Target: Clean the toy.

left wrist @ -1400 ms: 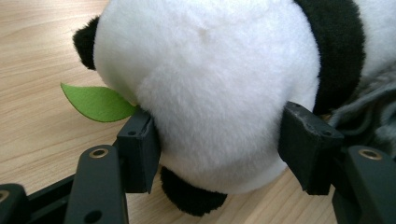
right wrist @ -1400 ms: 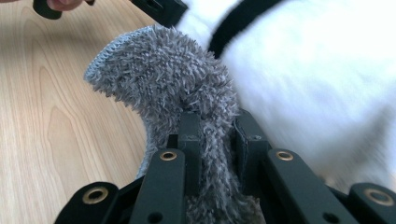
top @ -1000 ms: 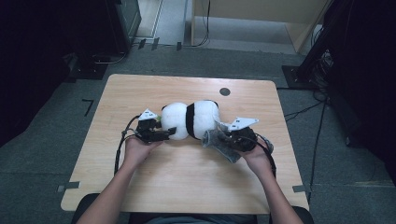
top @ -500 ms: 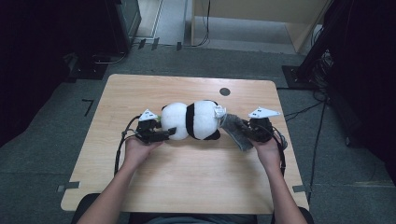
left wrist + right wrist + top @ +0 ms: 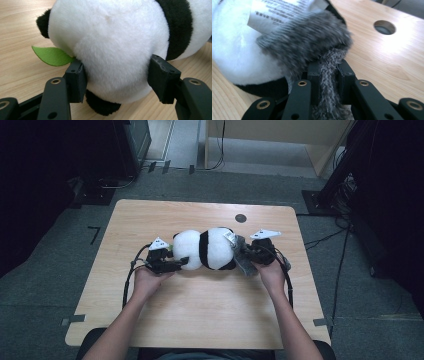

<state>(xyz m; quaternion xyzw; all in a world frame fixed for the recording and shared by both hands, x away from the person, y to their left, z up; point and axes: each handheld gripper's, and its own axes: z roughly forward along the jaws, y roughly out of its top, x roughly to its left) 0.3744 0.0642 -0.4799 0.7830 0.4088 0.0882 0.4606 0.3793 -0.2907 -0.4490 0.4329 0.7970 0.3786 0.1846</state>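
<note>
A black-and-white panda plush (image 5: 207, 249) lies on its side in the middle of the wooden table (image 5: 150, 220). My left gripper (image 5: 181, 263) grips its white head (image 5: 112, 40) from the near left. The jaws have just been closing, and both pads press into the fur. A green felt leaf (image 5: 52, 55) sticks out beside one pad. My right gripper (image 5: 245, 254) is at the panda's right end, shut on a strip of grey fuzzy fabric (image 5: 307, 42) that bunches against the plush. A white printed label (image 5: 277, 12) hangs over the fabric.
A round cable hole (image 5: 240, 218) sits in the table behind the panda, also in the right gripper view (image 5: 384, 27). Bare wood lies in front of the hands. Dark stands and cables (image 5: 350, 205) surround the table on the grey floor.
My right gripper carried the grey fabric from the panda's near right side out to the right and farther back, then in against its right end. The left hand stayed put.
</note>
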